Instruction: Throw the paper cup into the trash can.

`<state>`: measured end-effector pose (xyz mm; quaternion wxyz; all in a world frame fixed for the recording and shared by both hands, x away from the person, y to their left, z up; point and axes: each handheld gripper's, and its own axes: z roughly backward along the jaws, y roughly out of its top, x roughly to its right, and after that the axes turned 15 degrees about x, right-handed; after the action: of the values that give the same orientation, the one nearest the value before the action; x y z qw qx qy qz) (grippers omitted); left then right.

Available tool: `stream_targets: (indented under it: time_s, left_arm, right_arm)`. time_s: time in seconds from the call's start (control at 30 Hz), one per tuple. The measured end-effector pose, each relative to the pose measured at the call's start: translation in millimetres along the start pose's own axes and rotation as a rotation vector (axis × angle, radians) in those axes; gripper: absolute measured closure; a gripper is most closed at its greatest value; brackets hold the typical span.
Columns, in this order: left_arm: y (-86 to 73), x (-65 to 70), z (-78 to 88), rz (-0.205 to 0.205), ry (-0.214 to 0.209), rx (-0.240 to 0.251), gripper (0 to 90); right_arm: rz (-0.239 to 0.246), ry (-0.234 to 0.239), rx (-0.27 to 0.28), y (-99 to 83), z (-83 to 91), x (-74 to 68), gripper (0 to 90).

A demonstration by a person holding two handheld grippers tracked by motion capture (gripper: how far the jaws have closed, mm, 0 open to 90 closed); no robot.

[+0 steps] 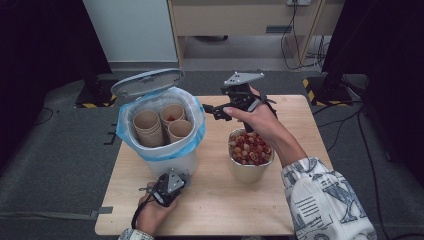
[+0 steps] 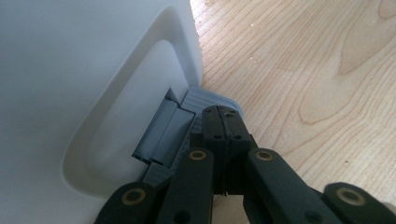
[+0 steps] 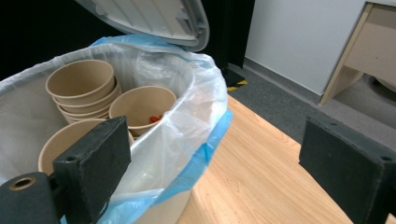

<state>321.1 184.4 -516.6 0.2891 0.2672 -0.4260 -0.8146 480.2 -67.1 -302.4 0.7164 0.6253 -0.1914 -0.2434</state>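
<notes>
A white pedal bin lined with a blue bag stands on the left of the wooden table, its grey lid raised. Several brown paper bowls sit stacked inside; one holds red scraps. My left gripper is shut, its tips resting on the grey pedal at the bin's base. My right gripper hangs open and empty above the table just right of the bin's rim, jaws pointing at the bin.
A metal bowl of red and yellow pieces stands right of the bin, under my right forearm. Bare tabletop lies between bin and bowl. Beyond the table are grey floor, a white wall panel and wooden furniture.
</notes>
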Motion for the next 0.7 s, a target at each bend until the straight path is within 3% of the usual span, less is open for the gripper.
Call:
stream_targets:
  time_s: [0.7]
  left_arm:
    - [0.0, 0.2, 0.0, -0.002, 0.001, -0.001, 89.7]
  right_arm:
    - [-0.006, -0.099, -0.011, -7.9, 29.2, 32.3, 9.2]
